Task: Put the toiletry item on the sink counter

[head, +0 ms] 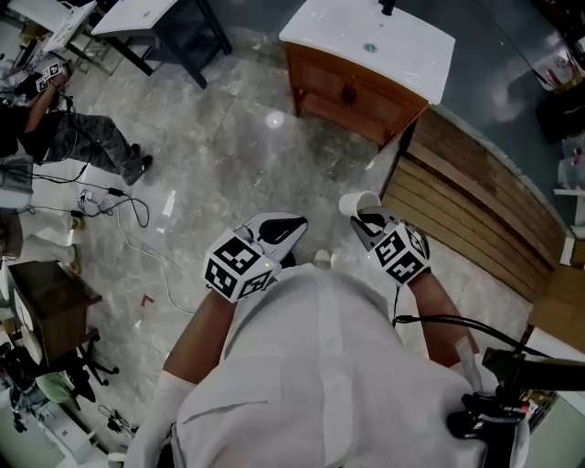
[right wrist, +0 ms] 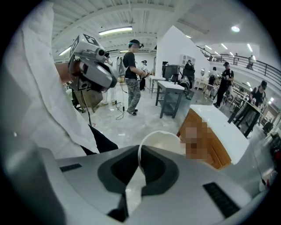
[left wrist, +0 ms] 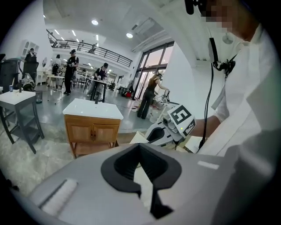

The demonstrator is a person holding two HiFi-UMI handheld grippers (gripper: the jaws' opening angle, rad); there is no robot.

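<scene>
Two tongs are held up close in front of the person's white shirt (head: 320,366), well short of the sink counter (head: 416,50). L tongs (head: 291,227) and R tongs (head: 367,219) sit side by side, apart, w/ a strip of floor btwn them. Ahead of both lies a broad stretch of pale marble floor (head: 228,155), open right up to the wooden cabinet (head: 347,91) that carries the counter. The counter top is white and glossy, w/ a dark tap (head: 388,7) at its far edge. Just to the right of the R tongs a slatted wooden panel (head: 475,201) runs diagonally from near the cabinet's corner, so room is tight on that side. Well left of the L tongs are loose cables (head: 110,196) and a seated person's legs (head: 91,137). A dark-framed table (head: 174,27) stands ahead-left, well apart from the counter. R tongs are clamped on the thin rim of a white cup (head: 356,203), and the cup juts past the jaw tips toward the counter. The cup is plain, smooth, round-mouthed, w/ no print visible. L tongs have the jaws closed tip to tip, nothing btwn them.
</scene>
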